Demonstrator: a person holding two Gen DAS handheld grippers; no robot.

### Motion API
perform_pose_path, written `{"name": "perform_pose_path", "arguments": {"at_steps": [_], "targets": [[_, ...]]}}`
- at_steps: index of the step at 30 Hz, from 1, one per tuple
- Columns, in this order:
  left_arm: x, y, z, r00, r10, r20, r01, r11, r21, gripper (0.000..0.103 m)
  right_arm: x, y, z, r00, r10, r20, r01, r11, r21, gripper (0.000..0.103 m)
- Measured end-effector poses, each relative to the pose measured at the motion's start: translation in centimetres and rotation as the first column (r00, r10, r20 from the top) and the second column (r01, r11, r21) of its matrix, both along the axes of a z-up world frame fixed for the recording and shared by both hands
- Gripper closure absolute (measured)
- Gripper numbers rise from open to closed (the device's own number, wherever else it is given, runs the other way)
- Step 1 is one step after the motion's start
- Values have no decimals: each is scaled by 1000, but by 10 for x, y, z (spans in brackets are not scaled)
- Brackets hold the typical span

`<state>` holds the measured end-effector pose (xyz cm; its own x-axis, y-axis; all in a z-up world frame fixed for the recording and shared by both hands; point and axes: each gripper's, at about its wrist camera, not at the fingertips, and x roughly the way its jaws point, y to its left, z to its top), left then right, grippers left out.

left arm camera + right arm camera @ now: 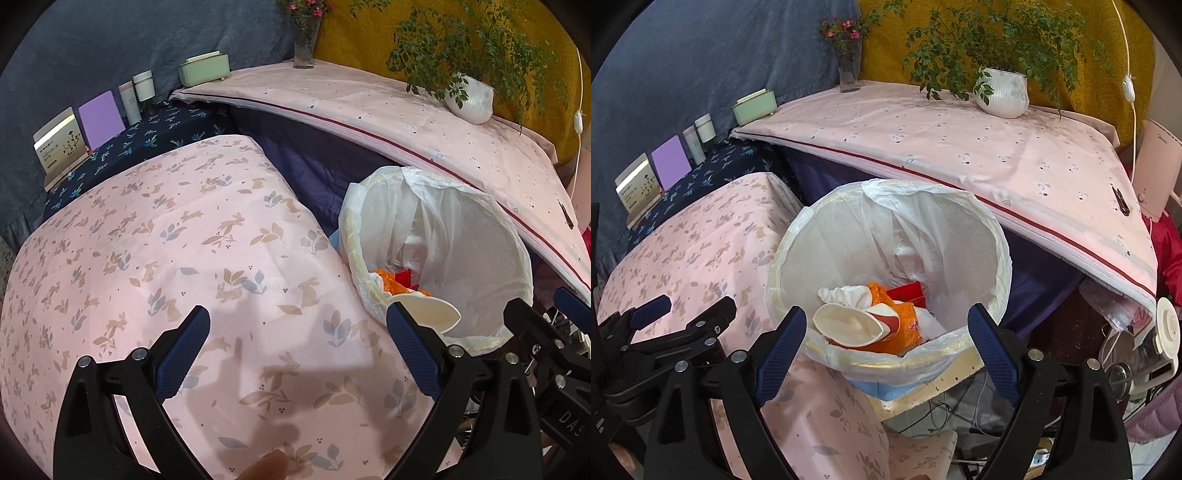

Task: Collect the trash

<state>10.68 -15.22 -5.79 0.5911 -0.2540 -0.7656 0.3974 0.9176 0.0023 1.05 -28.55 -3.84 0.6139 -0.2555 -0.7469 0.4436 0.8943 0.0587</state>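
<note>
While both hang wide open & empty, my right gripper [886, 345] sits over the lined trash bin [993, 236], left gripper [297, 345] over the bunny-print table [184, 240].

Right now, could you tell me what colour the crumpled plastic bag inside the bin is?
Orange plastic bag, clearest in the right wrist view.
</note>
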Motion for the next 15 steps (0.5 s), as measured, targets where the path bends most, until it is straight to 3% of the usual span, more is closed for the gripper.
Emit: {"name": "perform_pose_path", "arguments": {"at_steps": [2, 4, 15], "targets": [[-2, 0, 0, 1000, -1, 0, 1, 1000, 1, 11, -1, 2, 0, 1000, 2, -2, -2, 1000, -15, 16], [-3, 1, 0, 1000, 0, 2, 0, 1000, 3, 11, -2, 3, -1, 1000, 2, -3, -2, 1000, -20, 6], [-8, 2, 0, 1000, 5, 1, -5, 1000, -2, 11, -7, -1, -2, 1000, -22, -3, 21, 999, -25, 7]]}}
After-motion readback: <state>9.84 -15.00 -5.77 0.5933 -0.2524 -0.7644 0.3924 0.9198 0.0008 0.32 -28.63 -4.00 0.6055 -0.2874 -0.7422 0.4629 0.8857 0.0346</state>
